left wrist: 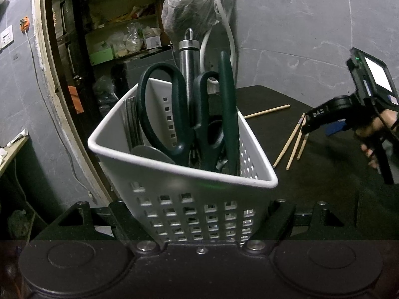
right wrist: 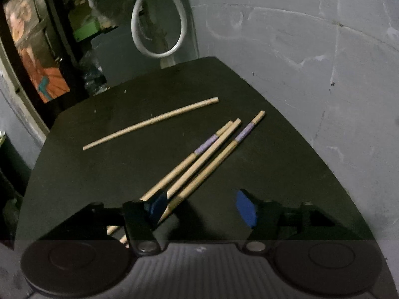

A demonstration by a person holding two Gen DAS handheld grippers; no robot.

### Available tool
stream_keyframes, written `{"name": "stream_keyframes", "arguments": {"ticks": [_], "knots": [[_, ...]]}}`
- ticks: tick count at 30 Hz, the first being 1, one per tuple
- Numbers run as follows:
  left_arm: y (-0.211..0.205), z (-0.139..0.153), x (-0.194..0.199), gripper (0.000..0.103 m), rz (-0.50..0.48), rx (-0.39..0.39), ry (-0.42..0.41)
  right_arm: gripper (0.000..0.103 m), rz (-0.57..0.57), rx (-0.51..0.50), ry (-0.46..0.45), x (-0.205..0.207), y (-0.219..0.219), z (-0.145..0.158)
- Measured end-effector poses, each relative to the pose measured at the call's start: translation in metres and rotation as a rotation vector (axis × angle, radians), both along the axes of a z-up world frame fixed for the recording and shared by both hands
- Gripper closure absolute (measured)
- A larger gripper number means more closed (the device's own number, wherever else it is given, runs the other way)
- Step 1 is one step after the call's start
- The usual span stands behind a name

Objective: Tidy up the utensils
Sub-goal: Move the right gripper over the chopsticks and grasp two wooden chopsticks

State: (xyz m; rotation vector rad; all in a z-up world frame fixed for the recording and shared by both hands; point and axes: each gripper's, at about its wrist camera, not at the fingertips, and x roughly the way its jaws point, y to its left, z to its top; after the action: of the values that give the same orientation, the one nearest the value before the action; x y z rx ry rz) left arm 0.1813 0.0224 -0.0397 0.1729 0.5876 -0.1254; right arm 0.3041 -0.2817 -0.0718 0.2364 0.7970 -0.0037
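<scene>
- Currently we hold the white perforated caddy (left wrist: pixel 184 174) in the left gripper (left wrist: pixel 202 226), whose fingers press on its lower walls; it sits tilted toward the camera, and we cannot tell if its base rests on the tabletop (left wrist: pixel 311 199).
- Inside the caddy stand dark green scissors (left wrist: pixel 174 114), a steel-handled tool (left wrist: pixel 189 57) and a dark green handle (left wrist: pixel 228 104).
- The right gripper (right wrist: pixel 202 209) hangs over the near part of the tabletop with its fingers partly apart and gripping nothing; the tips of three chopsticks (right wrist: pixel 199 164) lie at its left blue pad (right wrist: pixel 157 204).
- A fourth, plain chopstick (right wrist: pixel 152 122) lies apart, toward the far left corner of the tabletop.
- We judge the chopsticks light, stiff and smooth, liable to roll or pivot on the dark surface. We advise taking one near mid-length, across its axis, so it neither tips nor slides out.
- We judge the caddy light but top-heavy with the tall tools; a low hold steadies it.
- Only the left wrist view shows the caddy, its contents and the person's hand (left wrist: pixel 374 129) on the right gripper.
- Only the right wrist view shows the violet bands on two chopsticks and the gap between the right fingers.
</scene>
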Motion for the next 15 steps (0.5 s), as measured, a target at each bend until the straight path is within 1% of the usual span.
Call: {"name": "stream_keyframes", "arguments": {"ticks": [2, 4, 5, 6, 8, 9, 10, 11, 12, 14, 15], "knots": [[-0.001, 0.0, 0.0, 0.022, 0.0, 0.001, 0.001, 0.032, 0.008, -0.038, 0.002, 0.006, 0.008, -0.001], [-0.001, -0.001, 0.0, 0.022, 0.0, 0.002, 0.001, 0.032, 0.023, -0.088, 0.031, 0.013, 0.017, -0.005], [-0.001, -0.001, 0.0, 0.022, 0.0, 0.002, 0.001, 0.03, 0.029, -0.099, 0.032, 0.014, 0.019, -0.007], [-0.001, -0.001, 0.0, 0.022, 0.0, 0.003, 0.0, 0.031, 0.034, -0.123, 0.039, 0.015, 0.023, -0.007], [-0.001, -0.001, 0.0, 0.022, 0.001, 0.001, -0.001, 0.035, 0.041, -0.165, 0.042, 0.012, 0.028, -0.009], [-0.001, -0.001, 0.0, 0.022, 0.001, 0.0, -0.001, 0.036, 0.045, -0.167, 0.038, 0.01, 0.028, -0.009], [0.0, -0.001, 0.0, 0.022, 0.001, 0.001, -0.001, 0.04, 0.05, -0.167, 0.036, 0.007, 0.027, -0.009], [0.0, -0.001, 0.0, 0.022, 0.001, 0.0, -0.001, 0.049, 0.056, -0.168, 0.035, 0.004, 0.026, -0.008], [0.0, -0.001, 0.0, 0.022, 0.001, -0.001, -0.001, 0.054, 0.061, -0.168, 0.035, 0.001, 0.024, -0.007], [0.0, -0.001, 0.0, 0.022, 0.0, -0.001, -0.002, 0.078, 0.072, -0.166, 0.041, -0.006, 0.021, -0.004], [0.0, 0.0, 0.0, 0.022, -0.002, -0.001, -0.004, 0.082, 0.079, -0.162, 0.048, -0.01, 0.019, -0.003]]}}
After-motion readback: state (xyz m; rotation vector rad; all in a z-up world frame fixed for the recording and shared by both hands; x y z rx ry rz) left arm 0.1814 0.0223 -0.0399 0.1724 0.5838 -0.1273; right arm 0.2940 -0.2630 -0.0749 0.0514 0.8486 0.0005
